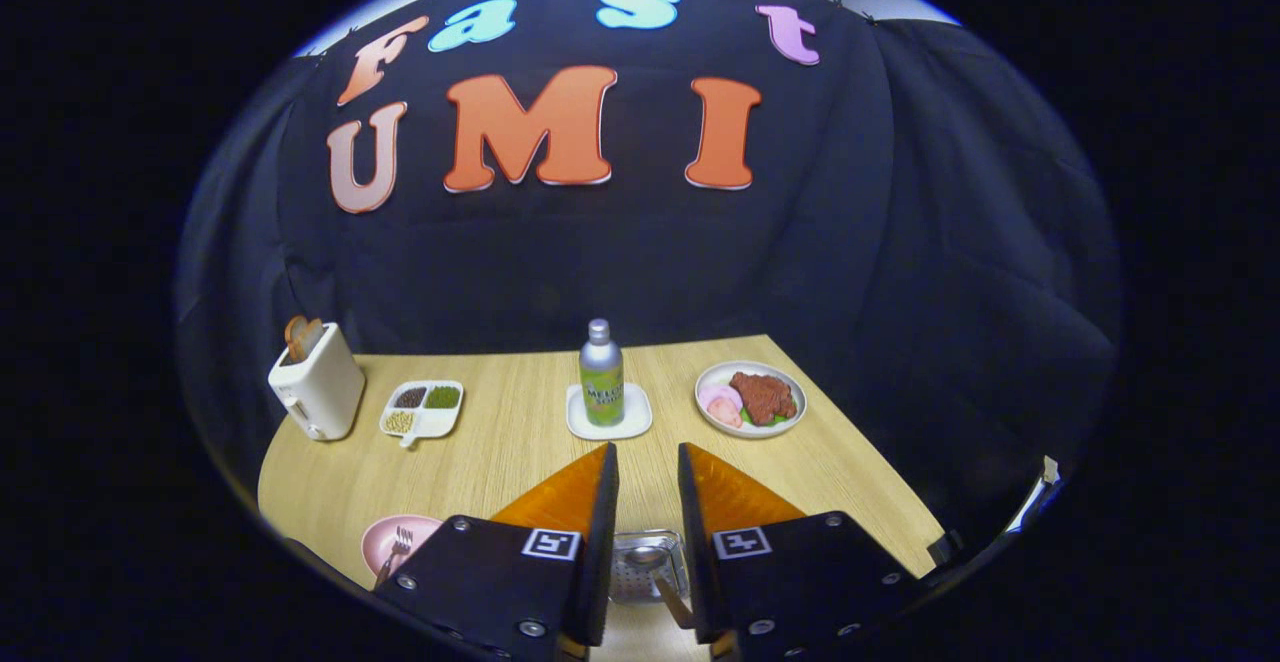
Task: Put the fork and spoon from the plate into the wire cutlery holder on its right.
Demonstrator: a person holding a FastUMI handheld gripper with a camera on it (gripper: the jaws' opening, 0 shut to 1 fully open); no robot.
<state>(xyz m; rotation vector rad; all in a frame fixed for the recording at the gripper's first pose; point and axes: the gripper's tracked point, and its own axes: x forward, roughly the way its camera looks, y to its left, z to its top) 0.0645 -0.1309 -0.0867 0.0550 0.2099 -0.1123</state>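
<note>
Holding our claw point(648, 502) parted and empty above the holder point(648, 567), spoon point(655, 570) seemingly already inside; fork point(397, 552) awaits on plate point(385, 534), lower left.

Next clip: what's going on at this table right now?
A person holds hand-held tongs over a wooden table. Their fingers stand slightly apart, holding nothing, right above the metal cutlery holder, where a spoon already sits. The fork still lies on the pink plate to the holder's left, so half the job looks done. Beyond the fingers stand a toaster, a bottle and plates of food.
</note>
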